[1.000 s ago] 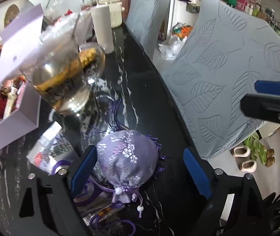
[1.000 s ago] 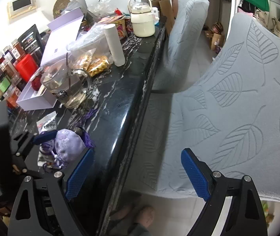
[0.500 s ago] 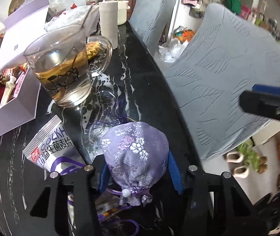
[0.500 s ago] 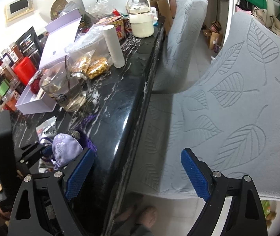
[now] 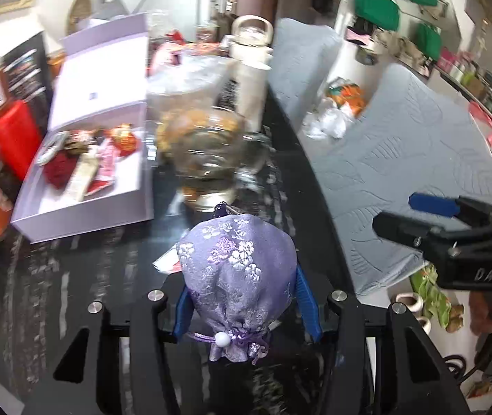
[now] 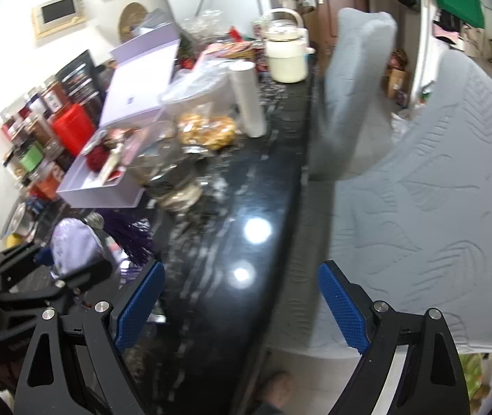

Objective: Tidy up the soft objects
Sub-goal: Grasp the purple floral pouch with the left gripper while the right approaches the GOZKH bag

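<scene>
The left gripper (image 5: 246, 297) fingers clamp the purple pouch (image 5: 237, 273); the right gripper (image 6: 242, 304) fingers stand wide apart, empty, above the bench (image 6: 232, 207).

The left gripper (image 5: 246, 297) clamps a purple flowered pouch (image 5: 237, 273) between its blue pads, above the black table (image 5: 73, 276); a glass jug (image 5: 208, 159) and an open lilac box (image 5: 83, 204) stand behind

— What sort of place am I steering through?

— A lived-in home, I'd say. At centre a black marble-look table (image 6: 246, 207) crowded with a cream electric kettle (image 6: 285, 58), jars at left, an open lilac gift box (image 5: 83, 159). Grey leaf-embossed chair covers (image 6: 436, 207) at right, slippers (image 5: 408, 302) on the floor.
</scene>
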A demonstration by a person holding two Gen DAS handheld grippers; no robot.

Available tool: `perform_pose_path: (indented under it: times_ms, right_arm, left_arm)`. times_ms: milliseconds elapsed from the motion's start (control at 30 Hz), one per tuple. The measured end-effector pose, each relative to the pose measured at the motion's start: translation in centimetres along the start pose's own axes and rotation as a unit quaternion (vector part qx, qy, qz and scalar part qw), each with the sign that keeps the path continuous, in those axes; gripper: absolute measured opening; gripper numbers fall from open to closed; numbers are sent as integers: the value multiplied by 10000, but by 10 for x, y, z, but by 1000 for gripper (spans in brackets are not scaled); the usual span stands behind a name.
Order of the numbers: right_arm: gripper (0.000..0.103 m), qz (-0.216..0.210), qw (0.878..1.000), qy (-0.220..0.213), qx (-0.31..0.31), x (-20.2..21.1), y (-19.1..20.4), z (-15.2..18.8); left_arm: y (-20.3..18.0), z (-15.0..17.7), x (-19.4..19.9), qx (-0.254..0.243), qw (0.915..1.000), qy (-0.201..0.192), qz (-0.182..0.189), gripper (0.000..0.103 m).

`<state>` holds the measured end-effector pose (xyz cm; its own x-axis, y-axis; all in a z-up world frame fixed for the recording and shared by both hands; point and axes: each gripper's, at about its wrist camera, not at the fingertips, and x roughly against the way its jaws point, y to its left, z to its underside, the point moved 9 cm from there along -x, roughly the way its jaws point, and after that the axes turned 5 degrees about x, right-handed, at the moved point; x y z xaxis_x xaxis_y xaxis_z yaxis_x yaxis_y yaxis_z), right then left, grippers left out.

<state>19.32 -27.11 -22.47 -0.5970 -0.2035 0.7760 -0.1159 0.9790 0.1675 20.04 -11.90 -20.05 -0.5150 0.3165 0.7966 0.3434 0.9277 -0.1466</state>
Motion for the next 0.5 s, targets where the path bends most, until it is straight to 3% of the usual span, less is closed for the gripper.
perform_pose_path:
  times_ms: [500]
  right_arm:
    - [91,-442,9958,466,648,-70,100,0]
  left_arm:
    - [103,27,9,807,9955,134,-478,50]
